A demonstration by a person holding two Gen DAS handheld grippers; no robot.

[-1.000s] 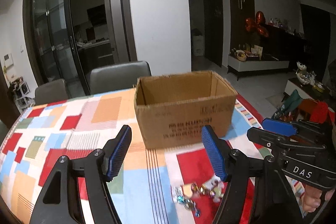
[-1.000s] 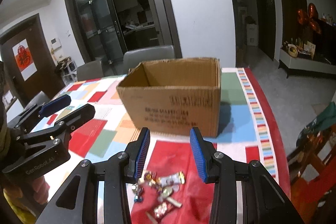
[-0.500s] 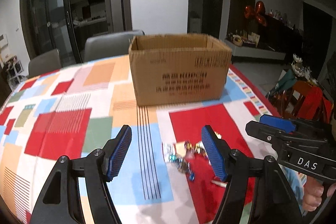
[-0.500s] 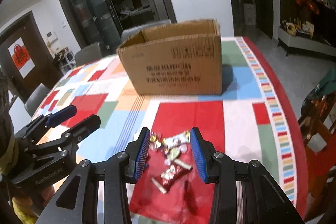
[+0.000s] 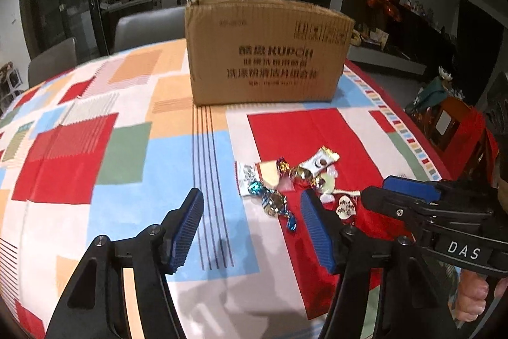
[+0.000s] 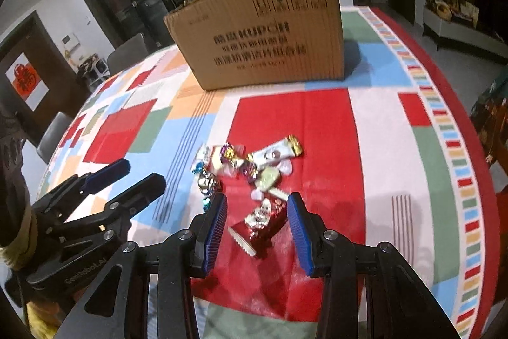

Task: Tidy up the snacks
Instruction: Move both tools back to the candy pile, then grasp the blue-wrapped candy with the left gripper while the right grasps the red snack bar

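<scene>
Through your left wrist camera, your left gripper (image 5: 252, 213) hangs over the patchwork tablecloth (image 5: 120, 148) with its blue-padded jaws spread; they have just been closing a little, and nothing is pinched between them. The blue-wrapped candy (image 5: 287, 220) and a silver-foil sweet (image 5: 273, 202) lie in the gap near the right pad, not touched. The rest of the snack pile (image 5: 295, 177) sits just beyond the right pad on the red patch: a white bar wrapper with gold ends (image 5: 319, 162) at the far side, a white sachet (image 5: 247, 177) at the left. Far behind stands the cardboard box (image 5: 266, 53), printed side facing you. At the right edge, your right gripper (image 5: 409, 196) reaches in beside the pile, with your hand (image 5: 473, 297) below it.

Through your right wrist camera, your right gripper (image 6: 257, 208) has its jaws partly spread on either side of a red-wrapped snack (image 6: 260, 227), which lies on the cloth between the pads; whether either pad touches it you cannot tell, though a gap shows on both sides. Just beyond are a pale green candy (image 6: 268, 178), a purple-foil sweet (image 6: 230, 154) and the white bar wrapper with gold ends (image 6: 276, 151). The cardboard box (image 6: 263, 34) stands well apart at the far side. Your left gripper (image 6: 123, 180) comes in from the left, near the pile's left edge.
</scene>
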